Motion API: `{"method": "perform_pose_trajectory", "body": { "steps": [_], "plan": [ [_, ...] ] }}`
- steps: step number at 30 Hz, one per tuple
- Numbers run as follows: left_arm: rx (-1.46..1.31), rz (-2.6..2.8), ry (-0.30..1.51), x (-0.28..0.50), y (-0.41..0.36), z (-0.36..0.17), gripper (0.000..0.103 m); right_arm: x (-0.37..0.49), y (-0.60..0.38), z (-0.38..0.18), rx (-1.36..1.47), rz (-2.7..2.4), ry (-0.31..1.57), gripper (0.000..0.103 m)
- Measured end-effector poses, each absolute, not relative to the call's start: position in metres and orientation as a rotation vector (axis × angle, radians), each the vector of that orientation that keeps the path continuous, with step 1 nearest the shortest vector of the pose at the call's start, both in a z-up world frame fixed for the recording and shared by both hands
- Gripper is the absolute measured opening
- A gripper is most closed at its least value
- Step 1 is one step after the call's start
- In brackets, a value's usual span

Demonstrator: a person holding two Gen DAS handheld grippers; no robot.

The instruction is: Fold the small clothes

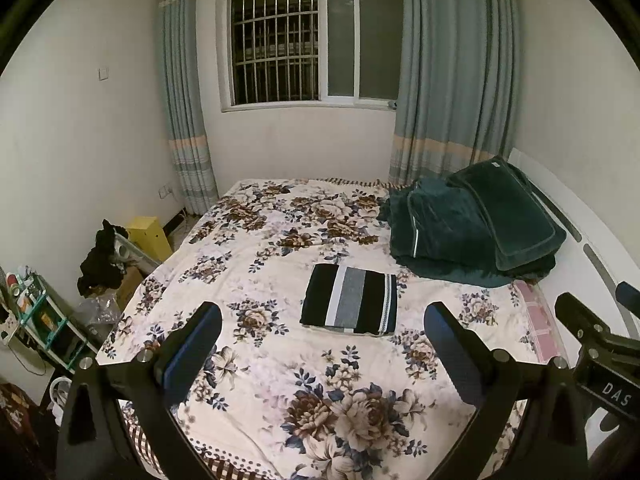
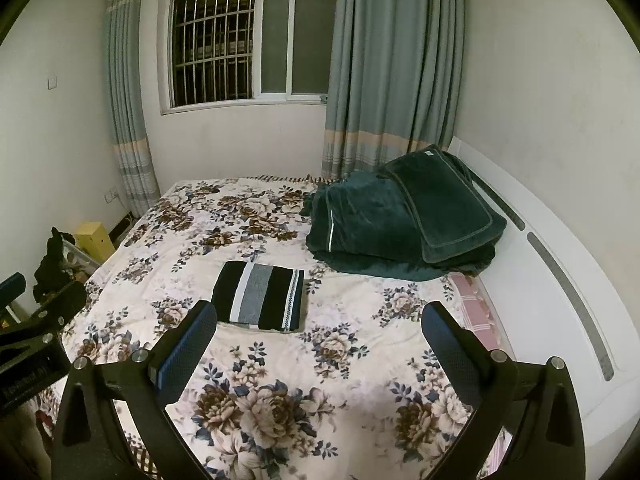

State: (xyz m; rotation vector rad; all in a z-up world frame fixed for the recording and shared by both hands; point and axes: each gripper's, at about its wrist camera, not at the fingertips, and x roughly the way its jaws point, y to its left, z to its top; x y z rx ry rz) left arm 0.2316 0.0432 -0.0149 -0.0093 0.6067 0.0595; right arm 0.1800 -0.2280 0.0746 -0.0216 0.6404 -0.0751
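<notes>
A folded garment with black, white and grey stripes (image 1: 349, 301) lies flat on the floral bedspread (image 1: 280, 360), in the middle of the bed. It also shows in the right wrist view (image 2: 260, 295). My left gripper (image 1: 323, 320) is open and empty, held above the bed, short of the garment. My right gripper (image 2: 319, 320) is open and empty too, above the bed, with the garment ahead and a little to its left. The right gripper's body shows at the right edge of the left wrist view (image 1: 600, 344).
A dark green blanket and pillow pile (image 1: 472, 224) sits at the far right of the bed by the white headboard (image 2: 560, 280). A window (image 1: 312, 40) with curtains is on the far wall. Clutter, a yellow box (image 1: 150, 236) and a rack (image 1: 44, 320) stand left of the bed.
</notes>
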Motion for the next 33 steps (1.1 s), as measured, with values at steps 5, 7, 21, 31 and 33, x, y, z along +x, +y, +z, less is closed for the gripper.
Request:
{"method": "perform_pose_trajectory", "body": {
  "steps": [5, 7, 21, 31, 33],
  "plan": [
    [-0.007, 0.057, 0.606, 0.232, 0.045, -0.013, 0.103, 0.179, -0.225, 0.075, -0.024, -0.066, 0.639, 0.103],
    [-0.008, 0.057, 0.604, 0.232, 0.046, -0.012, 0.103, 0.178, -0.223, 0.075, -0.028, -0.064, 0.636, 0.103],
    [-0.003, 0.05, 0.592, 0.235, 0.047, -0.001, 0.103, 0.181, -0.221, 0.076, -0.019, -0.054, 0.632, 0.103],
    [-0.003, 0.049, 0.59, 0.235, 0.047, 0.0, 0.103, 0.18, -0.219, 0.076, -0.024, -0.058, 0.628, 0.103],
    [-0.002, 0.048, 0.587, 0.235, 0.046, 0.003, 0.103, 0.178, -0.218, 0.076, -0.022, -0.06, 0.628, 0.103]
  ]
}}
